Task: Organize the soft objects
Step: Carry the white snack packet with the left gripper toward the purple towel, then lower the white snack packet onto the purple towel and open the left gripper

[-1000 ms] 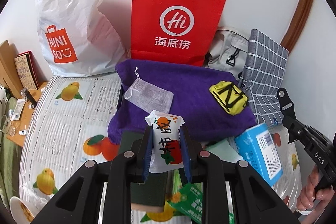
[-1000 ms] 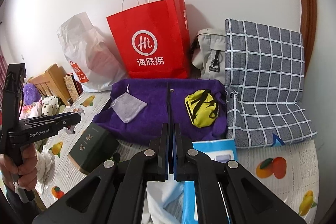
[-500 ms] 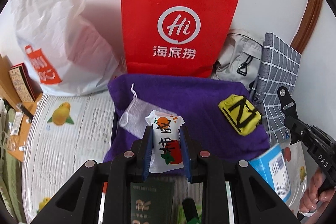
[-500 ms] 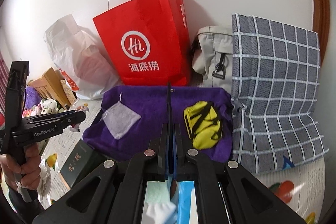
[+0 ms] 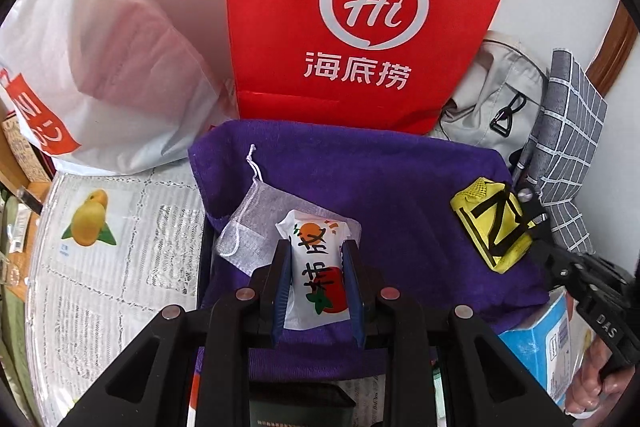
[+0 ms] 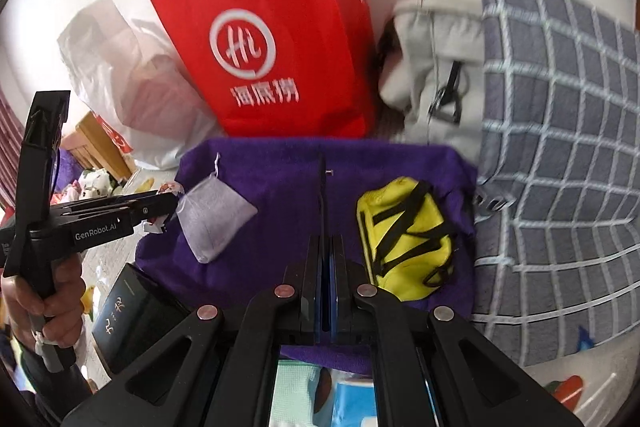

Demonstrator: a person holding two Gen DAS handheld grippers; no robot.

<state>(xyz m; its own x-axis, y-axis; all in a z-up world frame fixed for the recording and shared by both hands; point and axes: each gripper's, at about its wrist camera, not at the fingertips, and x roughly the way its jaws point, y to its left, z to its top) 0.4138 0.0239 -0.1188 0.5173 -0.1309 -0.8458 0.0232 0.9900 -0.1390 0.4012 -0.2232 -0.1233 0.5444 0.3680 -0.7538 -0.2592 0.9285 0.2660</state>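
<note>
My left gripper (image 5: 317,255) is shut on a white snack packet (image 5: 318,271) printed with an orange and a red fruit. It holds the packet over the purple towel (image 5: 360,179), right next to a grey mesh drawstring pouch (image 5: 256,223). A yellow pouch (image 5: 494,227) with black straps lies on the towel's right side. My right gripper (image 6: 327,247) is shut and empty above the towel's near edge (image 6: 288,187), between the mesh pouch (image 6: 214,215) and the yellow pouch (image 6: 408,235). The left gripper (image 6: 160,205) shows at the left of the right wrist view.
A red paper bag (image 5: 360,19), a white plastic bag (image 5: 104,67), a grey backpack (image 5: 492,99) and a grey checked cushion (image 6: 560,147) stand behind the towel. A dark green box (image 6: 136,315) and a blue box (image 5: 540,343) lie at the near side on the fruit-print cloth (image 5: 100,267).
Both grippers have moved forward toward the towel and bags. The left one has carried the snack packet from the near edge over the towel, beside the mesh pouch.
</note>
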